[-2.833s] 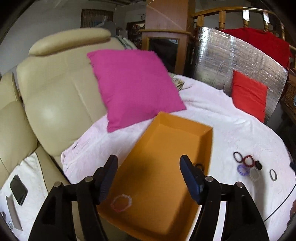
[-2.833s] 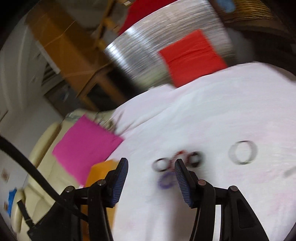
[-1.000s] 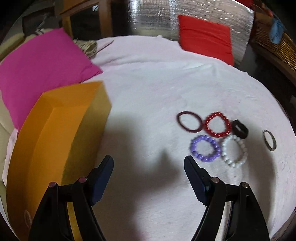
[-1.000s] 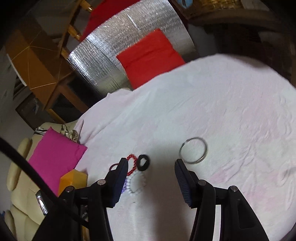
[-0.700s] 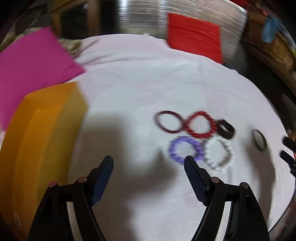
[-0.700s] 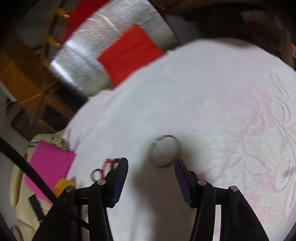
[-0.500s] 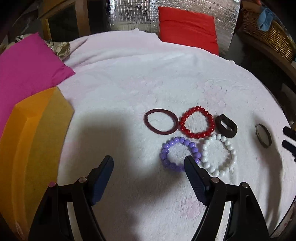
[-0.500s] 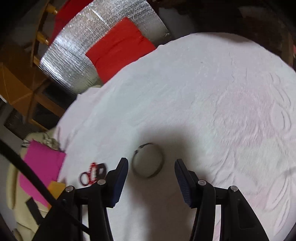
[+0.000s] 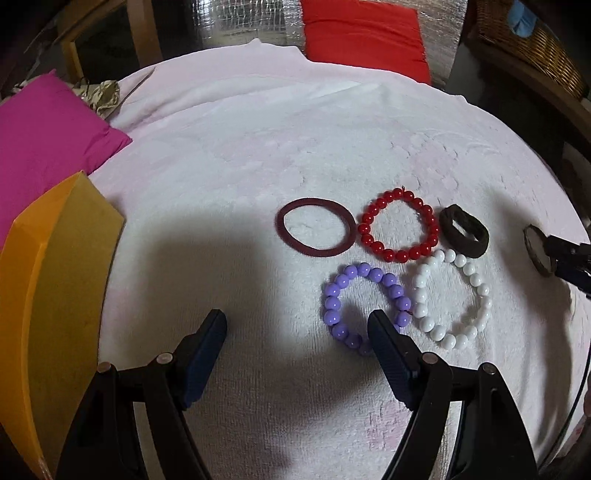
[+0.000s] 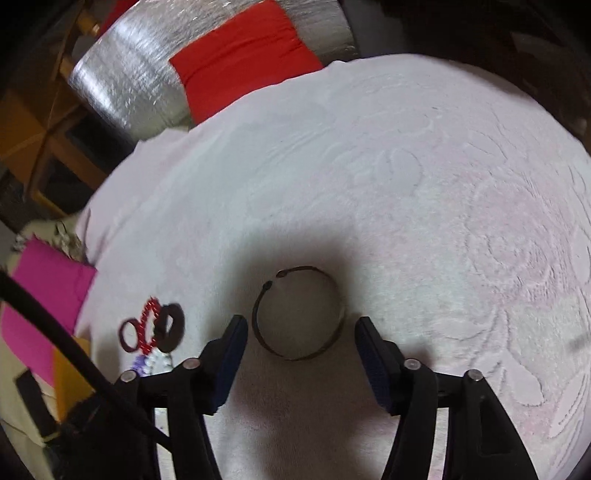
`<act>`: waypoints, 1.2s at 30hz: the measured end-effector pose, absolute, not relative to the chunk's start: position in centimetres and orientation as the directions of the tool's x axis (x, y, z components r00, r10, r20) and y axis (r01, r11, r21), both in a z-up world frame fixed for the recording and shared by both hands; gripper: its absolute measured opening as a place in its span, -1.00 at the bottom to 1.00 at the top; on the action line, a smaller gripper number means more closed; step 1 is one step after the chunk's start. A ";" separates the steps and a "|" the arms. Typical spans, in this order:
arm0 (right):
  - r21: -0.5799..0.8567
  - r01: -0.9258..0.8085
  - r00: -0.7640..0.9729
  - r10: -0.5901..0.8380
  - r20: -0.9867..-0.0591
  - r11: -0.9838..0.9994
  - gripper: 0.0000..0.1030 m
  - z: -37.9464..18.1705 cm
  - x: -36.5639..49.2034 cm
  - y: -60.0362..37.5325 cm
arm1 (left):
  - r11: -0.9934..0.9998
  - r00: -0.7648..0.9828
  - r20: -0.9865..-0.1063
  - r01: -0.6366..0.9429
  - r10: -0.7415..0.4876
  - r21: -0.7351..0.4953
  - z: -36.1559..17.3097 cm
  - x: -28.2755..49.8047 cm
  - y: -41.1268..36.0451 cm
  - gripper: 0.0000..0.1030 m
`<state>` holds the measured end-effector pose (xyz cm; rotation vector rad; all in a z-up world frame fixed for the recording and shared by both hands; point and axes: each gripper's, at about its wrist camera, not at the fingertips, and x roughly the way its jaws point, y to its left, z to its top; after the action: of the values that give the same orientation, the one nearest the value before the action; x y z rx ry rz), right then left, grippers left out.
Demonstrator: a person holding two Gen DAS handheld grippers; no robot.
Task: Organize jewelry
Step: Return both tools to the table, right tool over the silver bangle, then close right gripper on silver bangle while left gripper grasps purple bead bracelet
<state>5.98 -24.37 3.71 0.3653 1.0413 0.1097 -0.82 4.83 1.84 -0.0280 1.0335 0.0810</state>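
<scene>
White textured cloth (image 9: pixel 258 155) covers the surface; red cushion (image 9: pixel 364 33) against silver quilted panel (image 9: pixel 243 18) beyond the fingers; wicker basket (image 9: pixel 535 44) far right.

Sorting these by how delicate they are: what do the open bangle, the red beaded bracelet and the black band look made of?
Open bangle: thin dull metal, brassy-dark, with a gap between knobbed ends. Red beaded bracelet: glossy round beads with highlights, glass or plastic; unclear which. Black band: matte, soft-looking, probably fabric elastic.
</scene>
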 end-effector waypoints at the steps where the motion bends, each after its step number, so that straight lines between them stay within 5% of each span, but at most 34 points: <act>1: 0.317 0.068 0.513 0.240 -0.824 0.946 0.34 3.7 6.0 -23.8 | 0.997 0.510 -0.859 -0.075 0.051 0.014 1.8 -0.8 4.9 0.54; 12: 0.061 0.033 0.569 0.031 -0.822 0.998 0.24 3.2 5.6 -20.7 | 0.997 0.506 -0.859 0.026 -0.081 -0.079 2.2 -1.0 4.6 0.55; 30: 0.083 0.033 0.564 0.050 -0.824 0.996 0.24 3.5 5.6 -21.0 | 0.991 0.507 -0.853 0.111 -0.124 -0.078 1.6 -0.9 2.5 0.54; 36: 0.093 0.033 0.563 0.058 -0.825 0.995 0.24 3.6 5.5 -21.2 | 0.990 0.516 -0.848 0.118 -0.123 -0.071 1.8 -1.1 2.1 0.16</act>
<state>5.50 -21.16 3.58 0.1022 0.9735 0.0147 -1.12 2.11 1.83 -0.0045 1.0181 -0.1447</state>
